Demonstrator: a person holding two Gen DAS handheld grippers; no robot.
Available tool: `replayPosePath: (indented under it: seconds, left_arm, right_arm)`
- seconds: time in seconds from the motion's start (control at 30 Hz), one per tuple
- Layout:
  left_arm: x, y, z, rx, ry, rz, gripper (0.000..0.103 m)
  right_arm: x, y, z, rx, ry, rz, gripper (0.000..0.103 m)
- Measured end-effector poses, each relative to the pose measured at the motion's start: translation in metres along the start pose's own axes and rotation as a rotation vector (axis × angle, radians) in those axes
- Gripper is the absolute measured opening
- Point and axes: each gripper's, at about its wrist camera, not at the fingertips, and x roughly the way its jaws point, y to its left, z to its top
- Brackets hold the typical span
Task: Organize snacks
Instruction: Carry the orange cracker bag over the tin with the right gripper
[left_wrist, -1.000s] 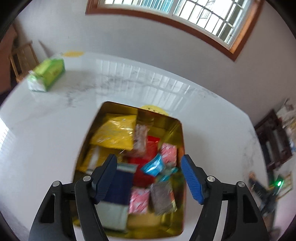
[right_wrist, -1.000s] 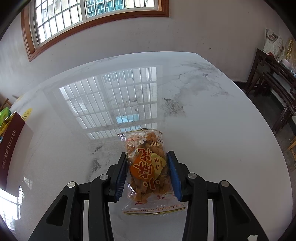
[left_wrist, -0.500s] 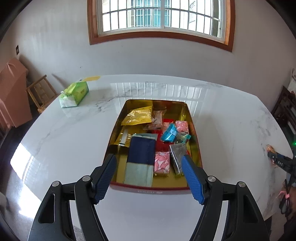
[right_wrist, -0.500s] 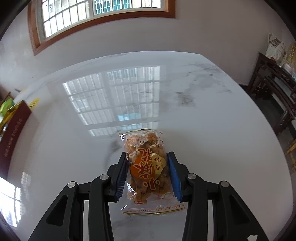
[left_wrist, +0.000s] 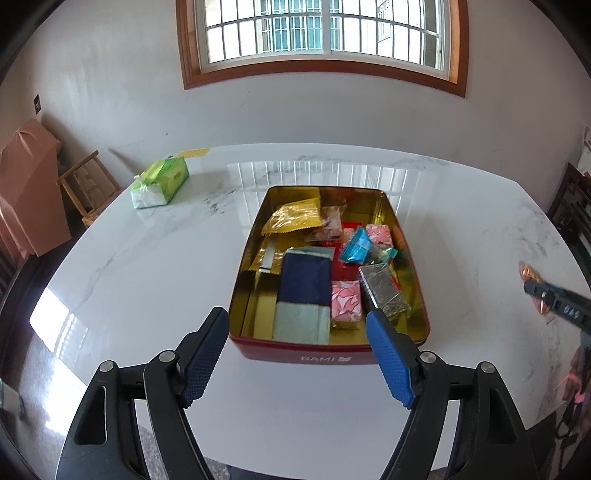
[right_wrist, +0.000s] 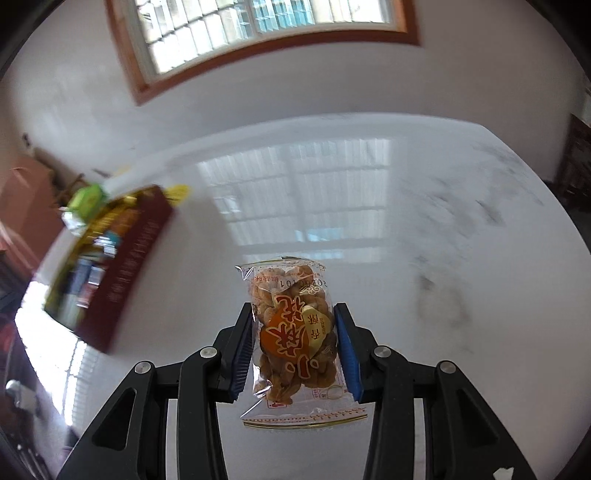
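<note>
A red tin with a gold inside stands on the white marble table and holds several wrapped snacks, among them a yellow packet and a navy-and-grey packet. My left gripper is open and empty, just in front of the tin's near wall. My right gripper is shut on a clear packet of orange-brown snacks, held above the table. The tin also shows blurred in the right wrist view, to the left. The right gripper and its packet show at the left wrist view's right edge.
A green tissue pack lies at the table's far left corner. A wooden chair and a pink cabinet stand beyond the left edge. Dark furniture stands to the right. The wall with a window is behind the table.
My left gripper has drawn back from over the tin to in front of its near wall. My right gripper has lifted and swung left with the packet, bringing the tin into its view.
</note>
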Motion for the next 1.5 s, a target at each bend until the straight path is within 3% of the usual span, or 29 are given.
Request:
replayPosePath:
  seconds: [0.37,0.8,1.5]
  left_arm:
    - [0.012,0.012,-0.013,0.005,0.046,0.009,0.077]
    - [0.017,0.039,-0.022,-0.017,0.047,0.034,0.077]
    - [0.043,0.078,-0.026,-0.079,0.094,0.063,0.077]
  right_arm:
    - [-0.01,0.118,0.021,-0.144,-0.009,0.184,0.039]
    - [0.018,0.194,0.027,-0.239,0.041,0.264,0.039]
    - [0.07,0.239,0.038,-0.268,0.094,0.253,0.039]
